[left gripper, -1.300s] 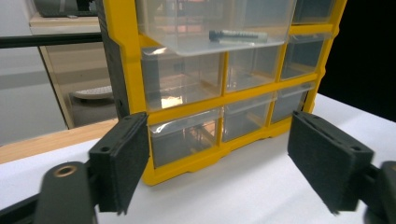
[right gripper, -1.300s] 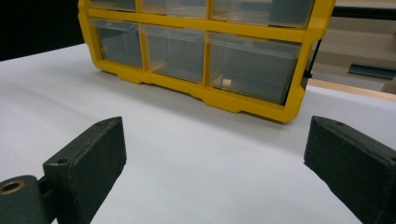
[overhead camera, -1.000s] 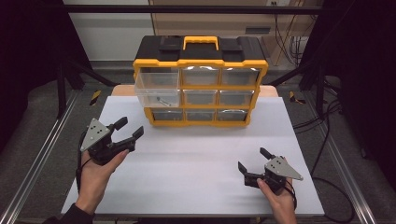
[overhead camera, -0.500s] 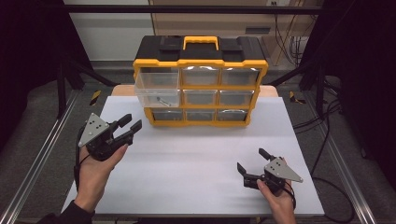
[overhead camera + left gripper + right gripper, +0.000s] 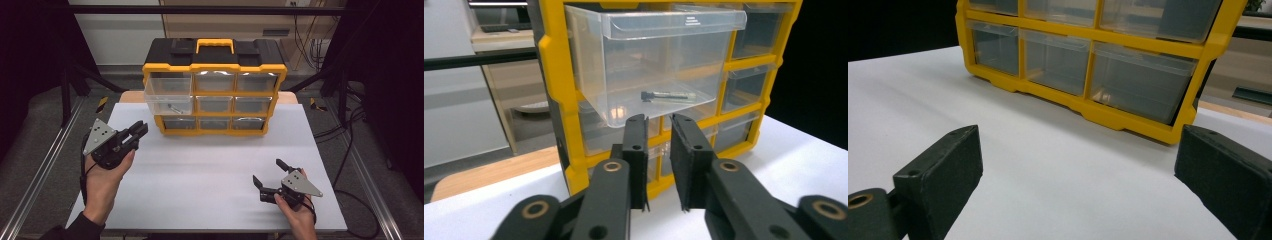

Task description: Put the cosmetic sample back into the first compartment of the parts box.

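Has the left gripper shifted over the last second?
Yes. The left gripper has moved forward and right, closer to the yellow drawer cabinet; its jaws have narrowed.

white table (image 5: 210, 165) | grey floor (image 5: 45, 120) | black frame posts (image 5: 67, 75)

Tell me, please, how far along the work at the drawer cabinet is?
Done: the top-left drawer stands pulled out, a screw inside. In hand: the left gripper, jaws nearly closed and empty, points at it. Left: reaching the drawer; the right gripper rests open, apart.
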Available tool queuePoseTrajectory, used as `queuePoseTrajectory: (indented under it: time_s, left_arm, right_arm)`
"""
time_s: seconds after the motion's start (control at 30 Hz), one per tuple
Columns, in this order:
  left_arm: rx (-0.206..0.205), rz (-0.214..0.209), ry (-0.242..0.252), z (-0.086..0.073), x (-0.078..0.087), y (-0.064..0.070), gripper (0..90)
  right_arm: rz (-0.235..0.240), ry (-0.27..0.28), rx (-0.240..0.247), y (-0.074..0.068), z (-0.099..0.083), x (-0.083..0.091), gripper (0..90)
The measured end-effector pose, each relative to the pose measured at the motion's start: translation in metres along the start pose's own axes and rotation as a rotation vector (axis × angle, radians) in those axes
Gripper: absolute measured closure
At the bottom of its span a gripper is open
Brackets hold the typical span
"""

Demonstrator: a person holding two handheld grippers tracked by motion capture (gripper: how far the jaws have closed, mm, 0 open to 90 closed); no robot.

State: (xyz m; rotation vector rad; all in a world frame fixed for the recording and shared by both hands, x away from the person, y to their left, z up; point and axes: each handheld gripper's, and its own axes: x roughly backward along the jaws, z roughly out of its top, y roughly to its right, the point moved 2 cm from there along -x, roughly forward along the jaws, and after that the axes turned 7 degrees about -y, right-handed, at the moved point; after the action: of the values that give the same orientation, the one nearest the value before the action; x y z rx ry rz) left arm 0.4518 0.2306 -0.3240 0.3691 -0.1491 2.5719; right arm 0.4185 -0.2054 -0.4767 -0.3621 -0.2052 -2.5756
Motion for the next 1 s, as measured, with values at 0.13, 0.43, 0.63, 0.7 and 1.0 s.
queuePoseTrajectory:
  time_s: [0.13,0.43,0.63,0.7,1.0]
  left_arm:
    - [-0.004,0.005,0.0,0.001,0.001,0.001,82.7]
    - [-0.006,0.021,0.013,0.007,0.002,0.004,88.3]
    - [-0.011,0.044,0.011,0.011,-0.001,0.005,89.0]
    - [-0.011,0.047,0.004,0.011,-0.004,0.005,89.1]
    - [0.009,0.043,-0.001,0.017,-0.013,0.008,89.2]
  right_arm:
    - [-0.002,0.001,0.004,0.0,0.0,0.0,5.3]
    - [-0.01,0.02,0.01,0.005,-0.001,0.003,5.1]
    - [-0.003,0.022,0.025,0.004,-0.003,0.002,4.6]
    - [0.002,0.019,0.032,0.003,-0.004,0.001,4.4]
    - [0.021,0.015,0.03,0.001,-0.006,0.0,4.8]
